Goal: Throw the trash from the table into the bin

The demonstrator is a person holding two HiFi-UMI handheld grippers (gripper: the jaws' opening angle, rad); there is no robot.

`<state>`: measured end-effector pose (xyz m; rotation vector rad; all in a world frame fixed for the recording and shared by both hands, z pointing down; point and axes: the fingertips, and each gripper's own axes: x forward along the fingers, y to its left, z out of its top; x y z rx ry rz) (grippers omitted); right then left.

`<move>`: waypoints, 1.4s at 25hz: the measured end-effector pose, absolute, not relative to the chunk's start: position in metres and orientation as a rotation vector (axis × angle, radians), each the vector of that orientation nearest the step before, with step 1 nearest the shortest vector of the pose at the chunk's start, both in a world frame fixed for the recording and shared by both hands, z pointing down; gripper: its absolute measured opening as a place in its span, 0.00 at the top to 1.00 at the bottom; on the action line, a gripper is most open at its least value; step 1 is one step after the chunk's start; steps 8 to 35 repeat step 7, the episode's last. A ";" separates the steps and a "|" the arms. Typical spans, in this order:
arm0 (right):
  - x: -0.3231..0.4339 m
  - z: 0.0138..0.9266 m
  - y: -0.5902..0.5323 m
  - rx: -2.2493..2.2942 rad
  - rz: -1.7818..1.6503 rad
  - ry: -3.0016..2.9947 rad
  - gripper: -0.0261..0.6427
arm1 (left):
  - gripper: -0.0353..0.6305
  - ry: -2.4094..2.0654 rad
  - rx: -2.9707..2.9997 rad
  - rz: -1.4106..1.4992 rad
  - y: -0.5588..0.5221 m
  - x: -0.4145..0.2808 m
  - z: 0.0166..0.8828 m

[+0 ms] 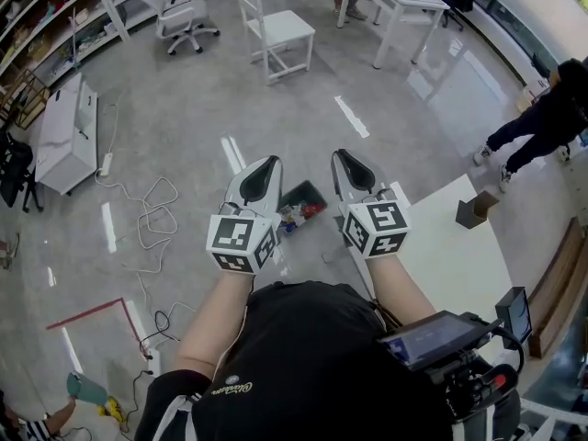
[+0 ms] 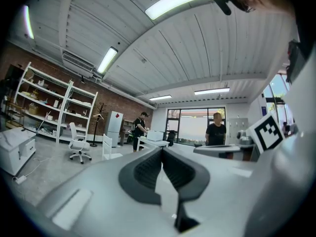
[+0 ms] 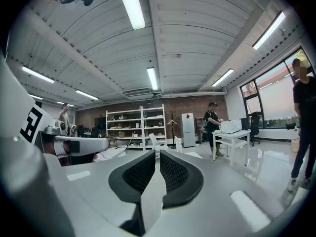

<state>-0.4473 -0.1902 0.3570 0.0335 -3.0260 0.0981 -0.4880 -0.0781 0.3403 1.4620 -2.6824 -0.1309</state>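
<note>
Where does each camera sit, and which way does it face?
Head view: on the person's head, facing steeply down at floor, bin and table; shows forearms, left claw, right claw.
Left gripper view: on the left claw, facing level toward shelves; shows its shut jaws, the right claw's marker cube.
Right gripper view: on the right claw, facing level toward shelves; shows its jaws a slit apart, empty.
Shared: both gripper views see shelves and fridge.

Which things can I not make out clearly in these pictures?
- Head view: the bin lies partly behind the left gripper; its trash is too small to name.
- Head view: the brown object on the table is too small to identify.
- Neither gripper view shows the bin.
</note>
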 end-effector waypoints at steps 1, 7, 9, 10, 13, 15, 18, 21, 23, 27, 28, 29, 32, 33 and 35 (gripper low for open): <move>-0.447 0.357 -0.190 0.034 0.101 -3.027 0.91 | 0.93 -2.683 1.463 -0.131 -0.078 -0.488 0.340; -0.446 0.359 -0.189 0.041 0.127 -3.020 0.92 | 0.93 -2.674 1.471 -0.133 -0.076 -0.488 0.340; -0.446 0.359 -0.189 0.041 0.127 -3.020 0.92 | 0.93 -2.674 1.471 -0.133 -0.076 -0.488 0.340; -0.446 0.359 -0.189 0.041 0.127 -3.020 0.92 | 0.93 -2.674 1.471 -0.133 -0.076 -0.488 0.340; -0.446 0.359 -0.189 0.041 0.127 -3.020 0.92 | 0.93 -2.674 1.471 -0.133 -0.076 -0.488 0.340; -0.446 0.359 -0.189 0.041 0.127 -3.020 0.92 | 0.93 -2.674 1.471 -0.133 -0.076 -0.488 0.340; -0.446 0.359 -0.189 0.041 0.127 -3.020 0.92 | 0.93 -2.674 1.471 -0.133 -0.076 -0.488 0.340; -0.446 0.359 -0.189 0.041 0.127 -3.020 0.92 | 0.93 -2.674 1.471 -0.133 -0.076 -0.488 0.340; -0.446 0.359 -0.189 0.041 0.127 -3.020 0.92 | 0.93 -2.674 1.471 -0.133 -0.076 -0.488 0.340; -0.446 0.359 -0.189 0.041 0.127 -3.020 0.92 | 0.93 -2.674 1.471 -0.133 -0.076 -0.488 0.340; -0.446 0.359 -0.189 0.041 0.127 -3.020 0.92 | 0.93 -2.674 1.471 -0.133 -0.076 -0.488 0.340; -0.446 0.359 -0.189 0.041 0.127 -3.020 0.92 | 0.93 -2.674 1.471 -0.133 -0.076 -0.488 0.340; -0.446 0.359 -0.189 0.041 0.127 -3.020 0.92 | 0.93 -2.674 1.471 -0.133 -0.076 -0.488 0.340; -0.446 0.359 -0.189 0.041 0.127 -3.020 0.92 | 0.93 -2.674 1.471 -0.133 -0.076 -0.488 0.340; -0.446 0.359 -0.189 0.041 0.127 -3.020 0.92 | 0.93 -2.674 1.471 -0.133 -0.076 -0.488 0.340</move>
